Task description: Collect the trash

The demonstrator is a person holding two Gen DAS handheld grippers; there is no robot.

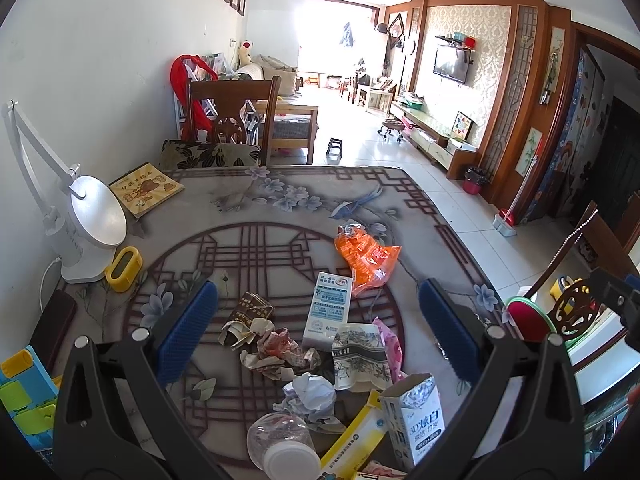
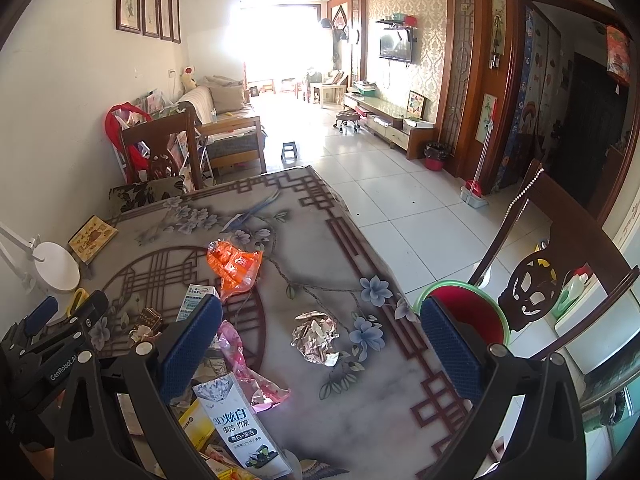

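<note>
Trash lies scattered on the patterned table (image 1: 280, 196): an orange wrapper (image 1: 366, 258), a white milk carton (image 1: 328, 310), crumpled wrappers (image 1: 276, 346), a white paper ball (image 1: 310, 394), a toothpaste box (image 1: 416, 424) and a clear bottle (image 1: 280, 440). My left gripper (image 1: 316, 326) is open and empty above this pile. My right gripper (image 2: 320, 334) is open and empty over a crumpled paper ball (image 2: 316, 336). The orange wrapper (image 2: 234, 266) and the toothpaste box (image 2: 244, 428) show to its left. A red basin with a green rim (image 2: 468, 312) sits beyond the table's right edge.
A white desk lamp (image 1: 86, 224), a yellow holder (image 1: 124, 268) and a yellow booklet (image 1: 146, 192) stand at the table's left. Wooden chairs stand at the far end (image 1: 230, 120) and right side (image 2: 560, 264). A red waste bin (image 2: 436, 156) sits on the tiled floor.
</note>
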